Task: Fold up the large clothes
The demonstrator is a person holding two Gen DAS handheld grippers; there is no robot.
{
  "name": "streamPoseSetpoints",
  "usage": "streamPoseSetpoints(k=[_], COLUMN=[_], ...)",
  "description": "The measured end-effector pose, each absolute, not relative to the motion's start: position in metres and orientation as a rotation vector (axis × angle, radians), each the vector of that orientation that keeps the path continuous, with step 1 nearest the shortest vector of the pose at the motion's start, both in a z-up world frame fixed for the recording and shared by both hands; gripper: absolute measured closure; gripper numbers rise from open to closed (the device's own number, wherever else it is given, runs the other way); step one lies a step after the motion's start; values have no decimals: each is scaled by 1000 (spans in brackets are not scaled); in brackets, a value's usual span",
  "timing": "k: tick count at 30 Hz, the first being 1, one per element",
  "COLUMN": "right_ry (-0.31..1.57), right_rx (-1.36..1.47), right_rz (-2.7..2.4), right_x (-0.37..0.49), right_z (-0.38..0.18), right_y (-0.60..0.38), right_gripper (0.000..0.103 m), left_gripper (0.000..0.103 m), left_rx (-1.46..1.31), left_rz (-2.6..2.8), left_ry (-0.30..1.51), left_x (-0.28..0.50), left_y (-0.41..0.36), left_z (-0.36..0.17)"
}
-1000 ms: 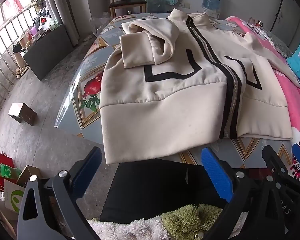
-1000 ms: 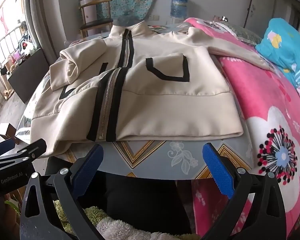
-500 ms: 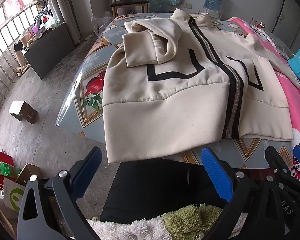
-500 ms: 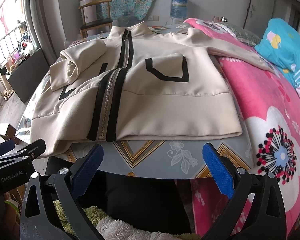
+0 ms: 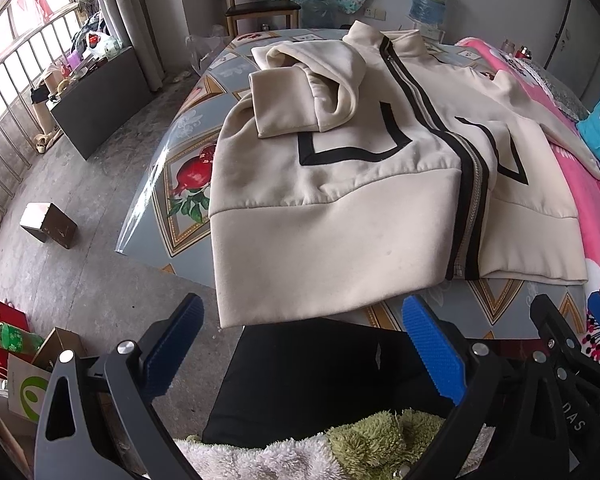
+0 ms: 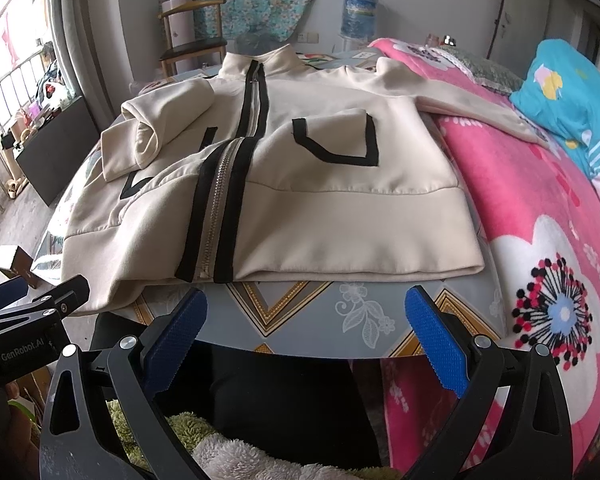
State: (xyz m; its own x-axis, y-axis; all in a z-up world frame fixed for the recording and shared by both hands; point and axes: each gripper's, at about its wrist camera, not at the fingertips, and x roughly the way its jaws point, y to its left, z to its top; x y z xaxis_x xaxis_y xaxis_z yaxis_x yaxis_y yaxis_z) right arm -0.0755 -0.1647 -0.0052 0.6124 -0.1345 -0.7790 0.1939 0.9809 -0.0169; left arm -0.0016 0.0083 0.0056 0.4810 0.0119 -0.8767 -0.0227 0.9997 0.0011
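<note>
Both hand-held grippers [image 5: 300,344] [image 6: 306,330] agape, empty, cream jacket [image 6: 300,184] lengthwise, collar apparently far end.

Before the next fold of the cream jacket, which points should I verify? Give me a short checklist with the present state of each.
1. Left gripper open and holding nothing: ok.
2. Right gripper open and holding nothing: ok.
3. Jacket lying front up on the table, zipper closed: ok.
4. One sleeve already folded onto the chest: ok.
5. Other sleeve folded in: not ok, it stretches out over the pink blanket.
6. Hem fully on the table: not ok, one near corner hangs over the edge.
</note>
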Motion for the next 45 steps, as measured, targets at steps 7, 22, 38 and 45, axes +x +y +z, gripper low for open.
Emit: streamPoseSetpoints(k=[7, 22, 38, 45], right_ry=[895, 891, 855, 854], right_rx=[73, 72, 80, 146], right_rz=[-186, -188, -240, -296], right_x=[-75, -76, -73, -66], right_z=[-5, -5, -2, -3], right_y=[-165, -164, -172, -182], right_gripper=[7, 7, 7, 7], left_gripper=[5, 5, 5, 5], left_rx=[-9, -8, 9, 11], left_rz=[21, 25, -25, -77], left_ry=[1069, 1064, 1050, 955], left_x=[-2, -2, 11, 22], left_y=[8, 9, 8, 11], left_z=[6, 6, -1, 6])
